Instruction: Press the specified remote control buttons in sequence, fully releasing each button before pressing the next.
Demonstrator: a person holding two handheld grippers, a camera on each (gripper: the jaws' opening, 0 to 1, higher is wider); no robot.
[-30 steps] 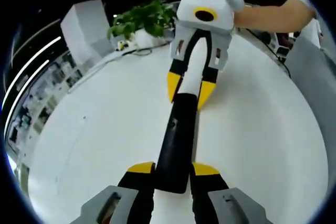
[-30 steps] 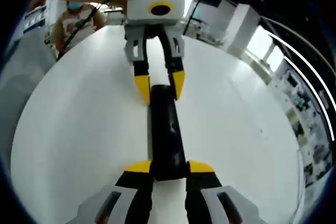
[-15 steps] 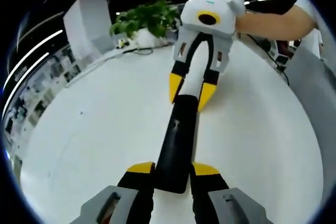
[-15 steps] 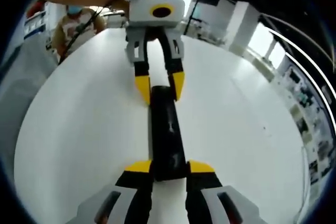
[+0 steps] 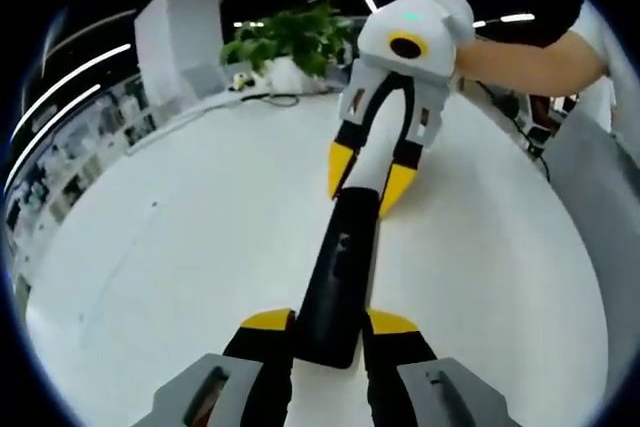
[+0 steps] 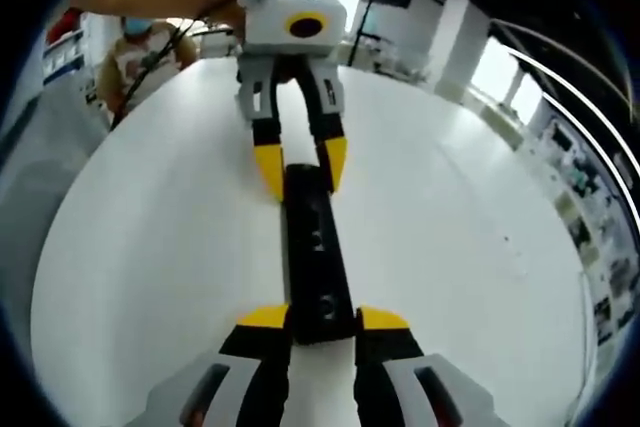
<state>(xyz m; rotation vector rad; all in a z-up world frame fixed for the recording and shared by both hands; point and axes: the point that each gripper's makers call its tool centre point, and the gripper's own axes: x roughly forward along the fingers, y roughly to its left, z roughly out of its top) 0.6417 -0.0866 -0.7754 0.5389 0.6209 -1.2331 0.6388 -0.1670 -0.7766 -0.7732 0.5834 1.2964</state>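
- In the left gripper view, the left gripper (image 5: 330, 322) has its yellow-tipped jaws closed on the near end of the black remote control (image 5: 340, 277); the body runs straight out from between the tips.
- At the far end of the remote in that view, the right gripper (image 5: 367, 179) comes in from the top, its two yellow tips standing on either side of the remote's far end and seemingly gripping it.
- In the right gripper view, the right gripper (image 6: 323, 319) clasps one end of the remote control (image 6: 315, 267) between its jaws; small round buttons show on the upper face.
- Across from it there, the left gripper (image 6: 298, 169) holds the opposite end, one tip on each side.
- The remote is stretched between the two grippers above the white table (image 5: 180, 247); whether it touches the surface cannot be told.
- A person's forearm (image 5: 520, 47) leads off behind the right gripper.
- A green potted plant (image 5: 290, 42) stands at the table's far edge.
- Another person (image 6: 140, 52) sits beyond the table.
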